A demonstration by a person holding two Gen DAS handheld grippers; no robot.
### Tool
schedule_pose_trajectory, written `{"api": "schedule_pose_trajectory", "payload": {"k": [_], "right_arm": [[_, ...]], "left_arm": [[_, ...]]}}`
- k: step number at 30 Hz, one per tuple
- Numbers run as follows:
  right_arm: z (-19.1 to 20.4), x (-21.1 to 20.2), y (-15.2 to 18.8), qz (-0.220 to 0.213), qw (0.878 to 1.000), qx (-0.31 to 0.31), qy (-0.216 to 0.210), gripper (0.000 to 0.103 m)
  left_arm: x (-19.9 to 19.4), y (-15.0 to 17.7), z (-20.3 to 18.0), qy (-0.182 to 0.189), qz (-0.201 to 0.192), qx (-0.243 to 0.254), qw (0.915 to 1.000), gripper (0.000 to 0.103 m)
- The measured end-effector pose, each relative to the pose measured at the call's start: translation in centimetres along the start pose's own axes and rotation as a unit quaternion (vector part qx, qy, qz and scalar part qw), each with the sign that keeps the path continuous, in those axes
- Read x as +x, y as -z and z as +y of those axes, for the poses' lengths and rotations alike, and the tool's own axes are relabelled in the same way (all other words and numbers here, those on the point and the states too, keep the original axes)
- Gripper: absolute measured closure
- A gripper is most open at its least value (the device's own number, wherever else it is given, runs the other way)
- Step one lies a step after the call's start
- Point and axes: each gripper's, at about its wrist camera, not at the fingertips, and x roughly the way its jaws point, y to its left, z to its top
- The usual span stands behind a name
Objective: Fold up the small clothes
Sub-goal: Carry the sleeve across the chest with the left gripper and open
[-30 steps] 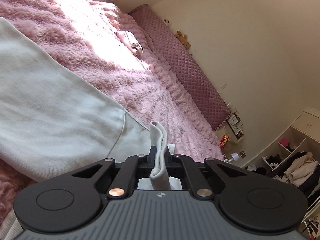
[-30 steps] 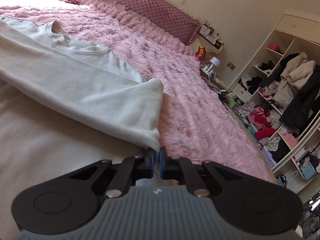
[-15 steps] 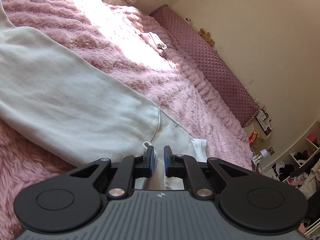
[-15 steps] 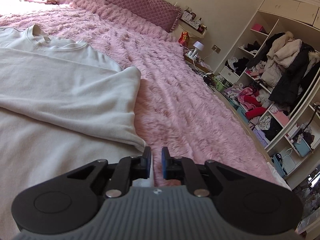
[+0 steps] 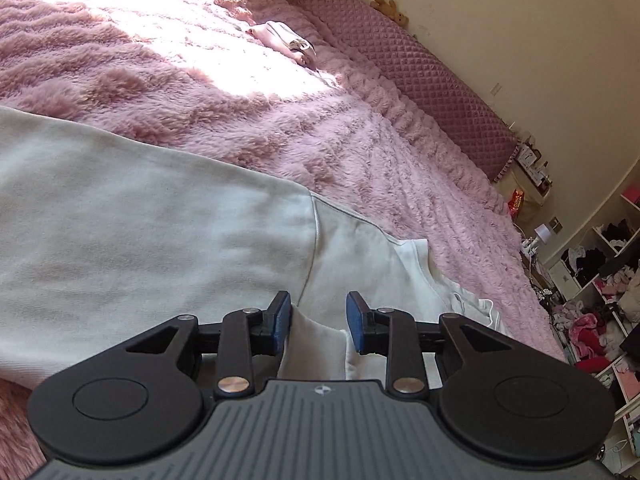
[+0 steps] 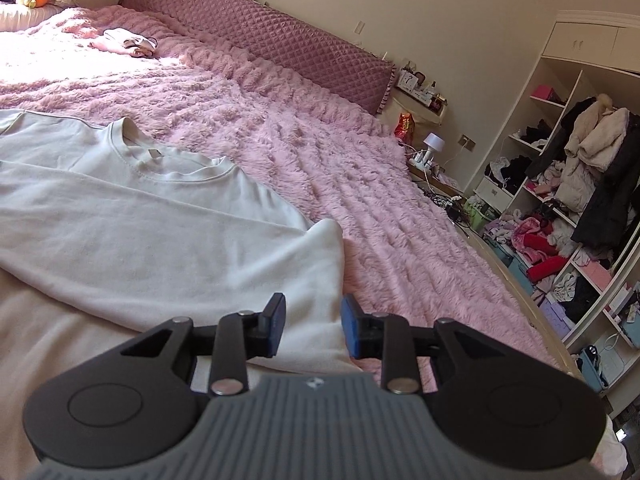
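A pale white long-sleeved top lies spread on the fluffy pink bedspread, its neckline toward the headboard and a sleeve folded across the body. My right gripper hovers over that sleeve's cuff end; its jaws are opening and the pads press on nothing. In the left wrist view the same top fills the lower left. My left gripper is just above a loose fold of its fabric, jaws opening, cloth lying below the gap but not pinched.
A small pink-and-white garment lies farther up the bed in sunlight. A quilted mauve headboard runs along the wall. Right of the bed stand a bedside shelf with a lamp and open wardrobe shelves stuffed with clothes.
Both grippers were shut on the top's fabric a second ago; both have let go and their jaws have spread. The right one has risen; the released cloth lies flat.
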Motion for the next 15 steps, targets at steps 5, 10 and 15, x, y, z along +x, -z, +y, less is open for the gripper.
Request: {"api": "schedule_pose_trajectory", "payload": {"k": [5,10,15], "right_arm": [[0.5,0.6,0.1,0.009,1.0,-0.003,-0.005,0.079],[0.3,1.0,0.3,0.015,1.0,-0.001,-0.005,0.075],[0.5,1.3,0.3,0.021,1.0,-0.002,-0.012,0.075]], "left_arm": [[0.9,0.1,-0.8,-0.008,0.007,0.026,0.9996,0.102],[-0.2,0.1,-1.3,-0.043,-0.001,0.042,0.9982,0.101],[-0.5,0.2,-0.5,-0.059,0.002,0.03,0.9978,0.096]]}}
